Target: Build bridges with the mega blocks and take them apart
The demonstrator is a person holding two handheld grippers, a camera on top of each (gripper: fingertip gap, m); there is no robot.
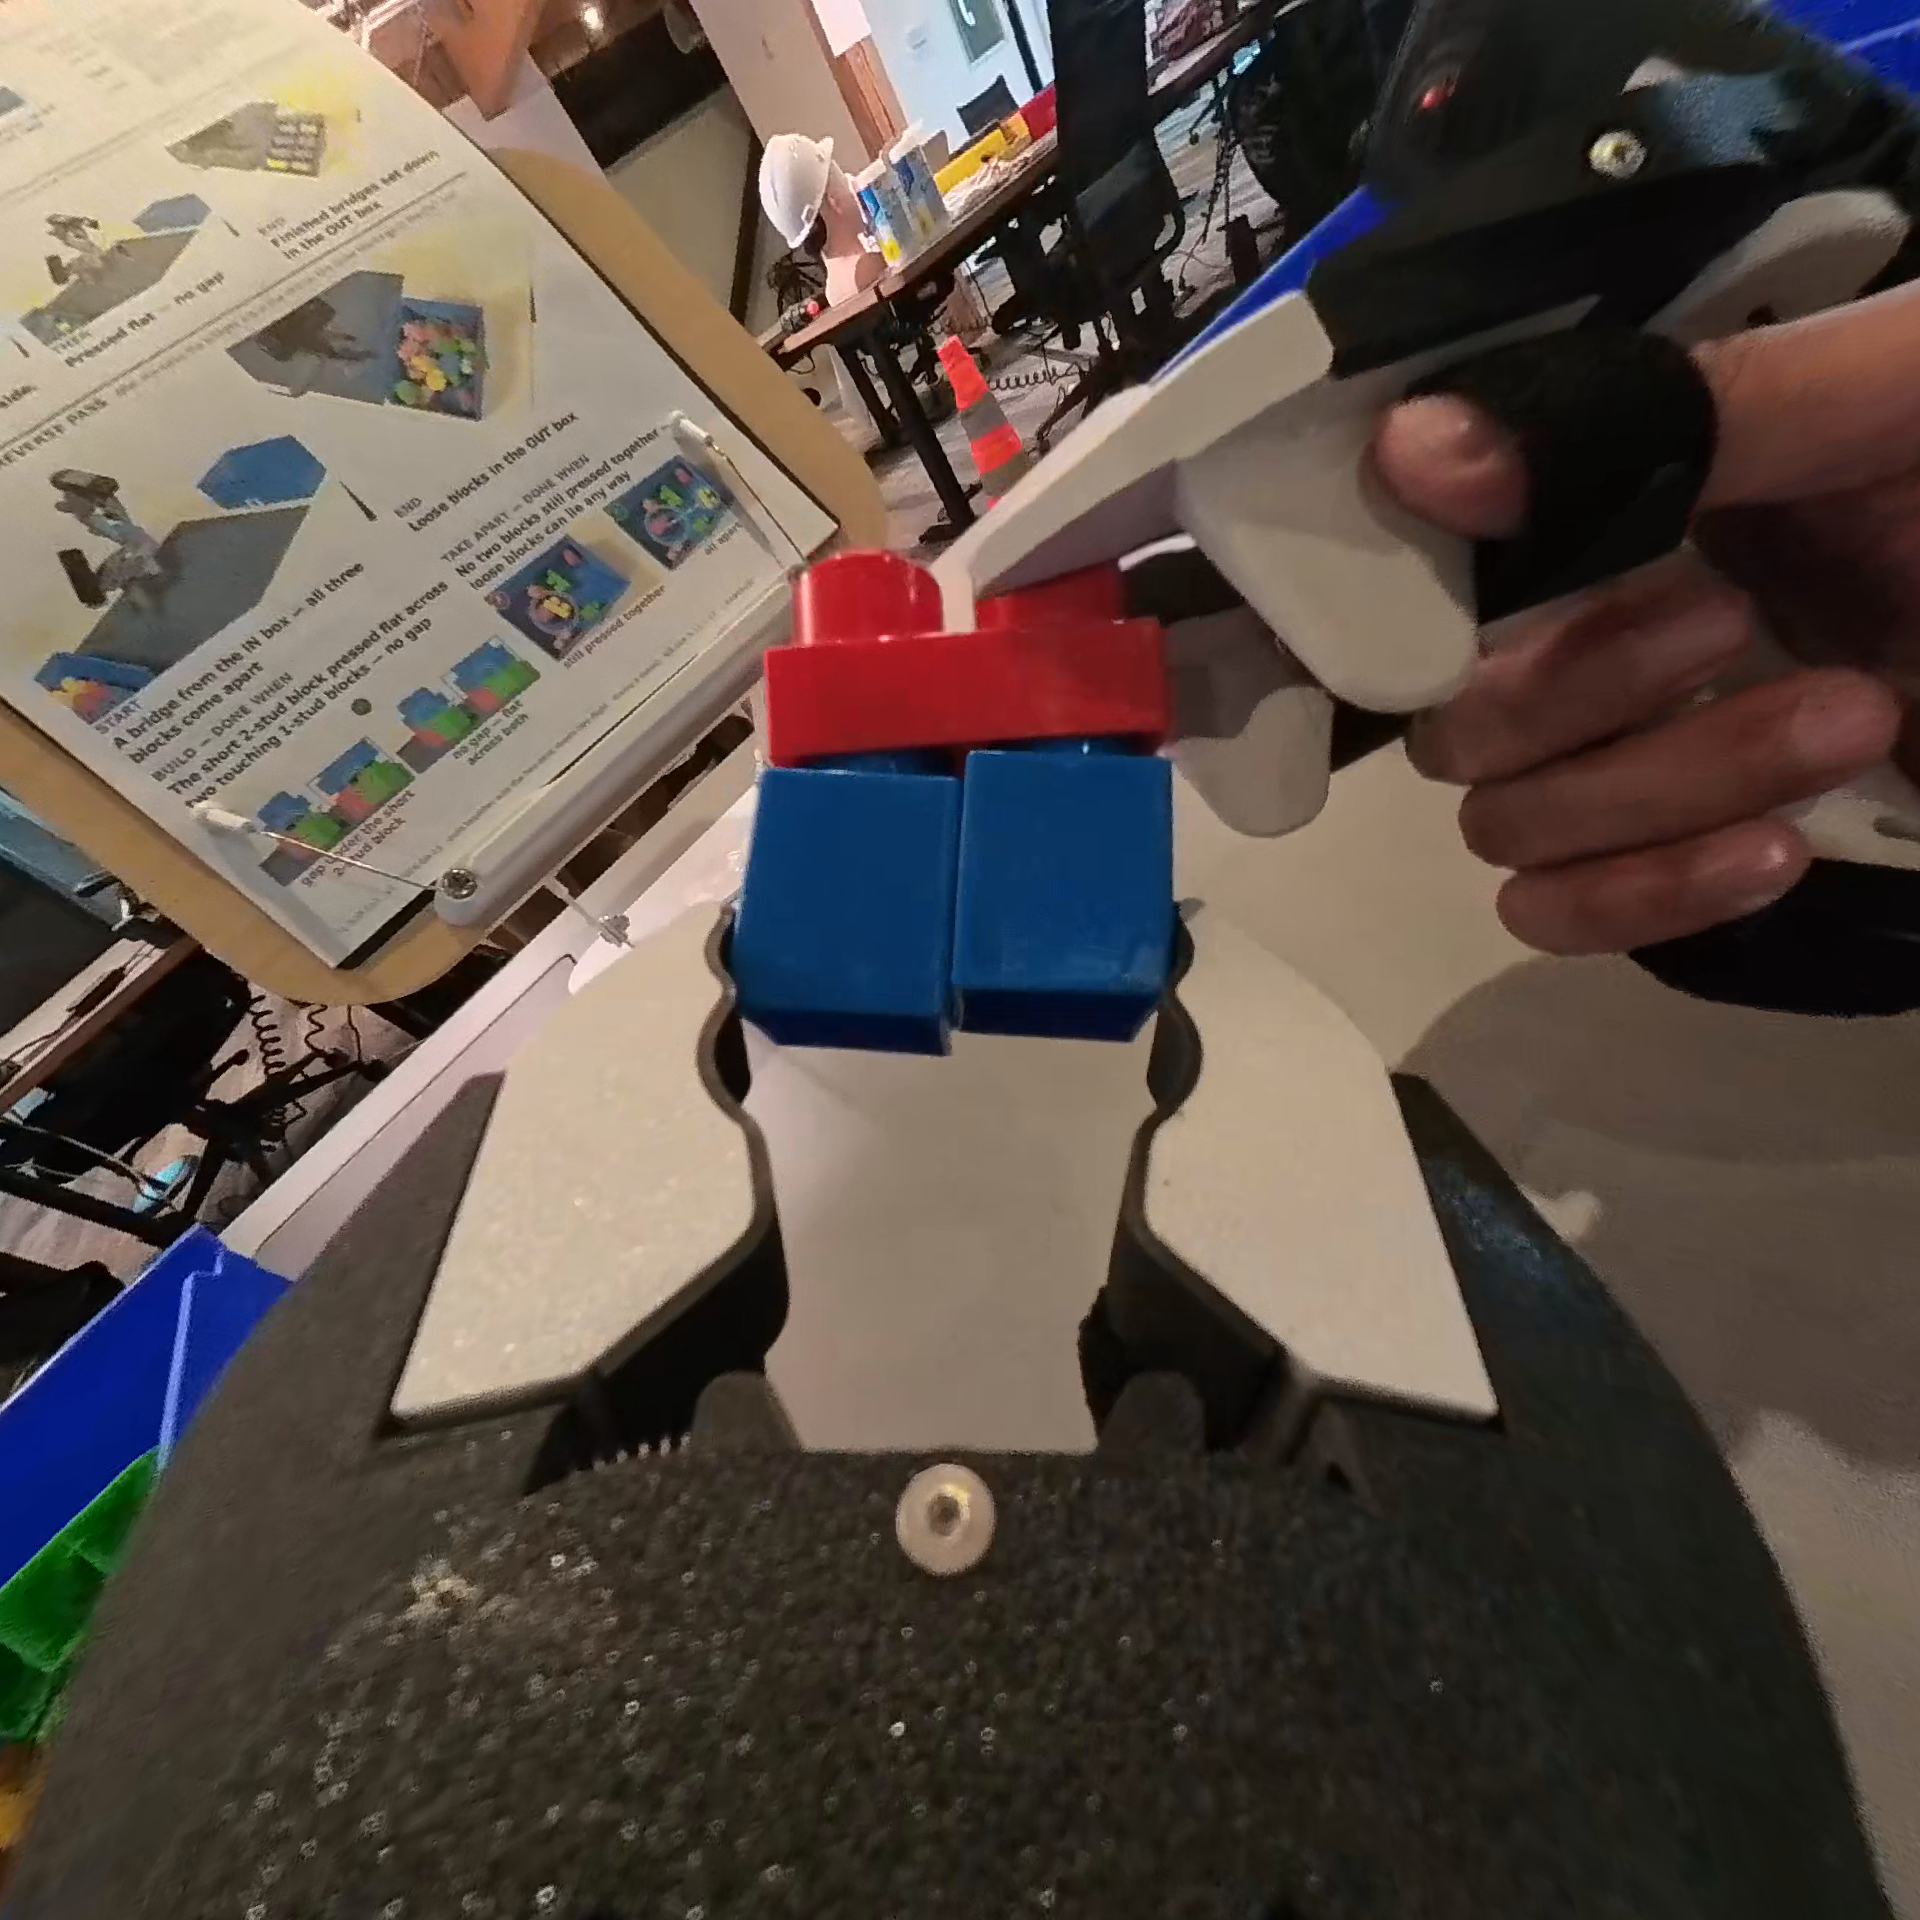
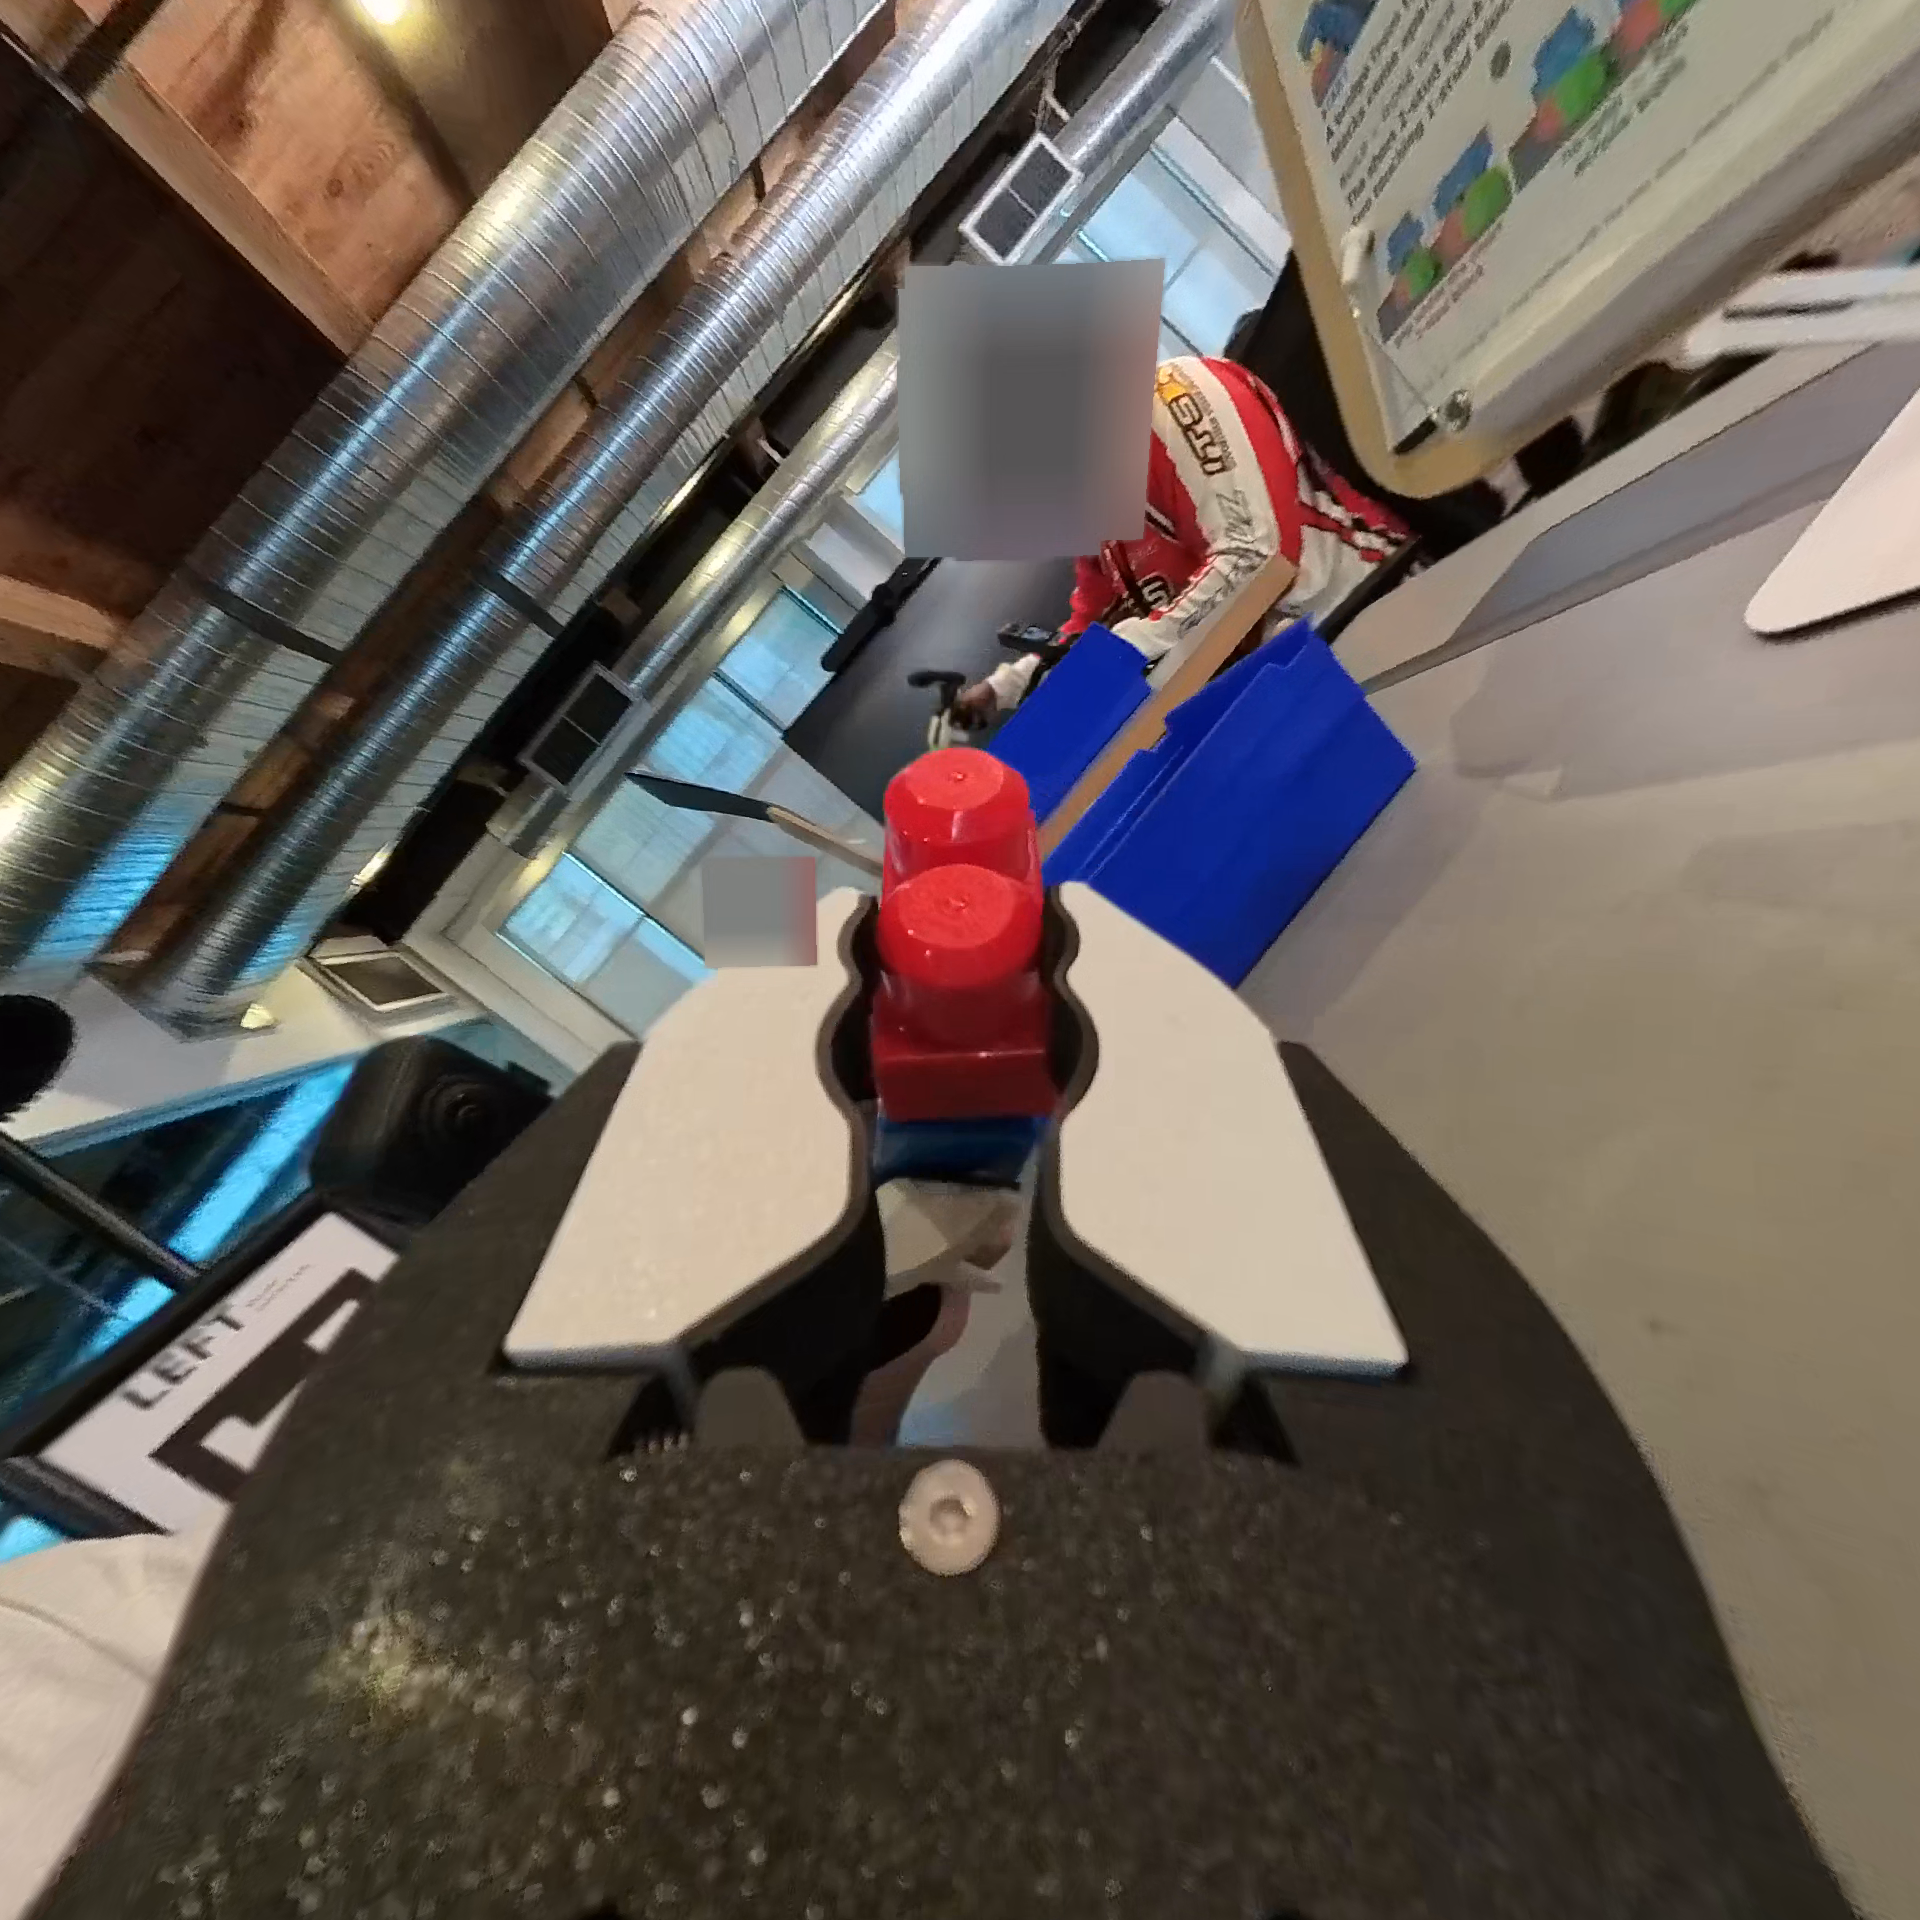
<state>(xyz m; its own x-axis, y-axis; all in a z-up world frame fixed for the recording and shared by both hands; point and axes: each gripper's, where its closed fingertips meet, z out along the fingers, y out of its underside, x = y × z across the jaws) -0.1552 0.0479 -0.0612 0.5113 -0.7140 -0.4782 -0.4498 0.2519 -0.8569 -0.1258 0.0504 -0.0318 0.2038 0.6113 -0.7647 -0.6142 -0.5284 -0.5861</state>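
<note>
My left gripper (image 1: 951, 977) has pale grey fingers on a speckled black body, clamped on two blue blocks (image 1: 956, 899) under a red two-stud block (image 1: 966, 686). My right gripper (image 2: 956, 997) has the same grey and black. A solid blue bin (image 2: 1247, 790) sits on the grey tabletop (image 2: 1558, 1039).

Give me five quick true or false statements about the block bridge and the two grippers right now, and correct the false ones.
1. The left gripper is shut on the two blue blocks. True.
2. The red block on top has four studs. False: it has two.
3. The right gripper holds the red block. True.
4. The red block lies loose on the table. False: it sits across both blue blocks, held in the air.
5. The bin in the right wrist view is green. False: it is blue.
</note>
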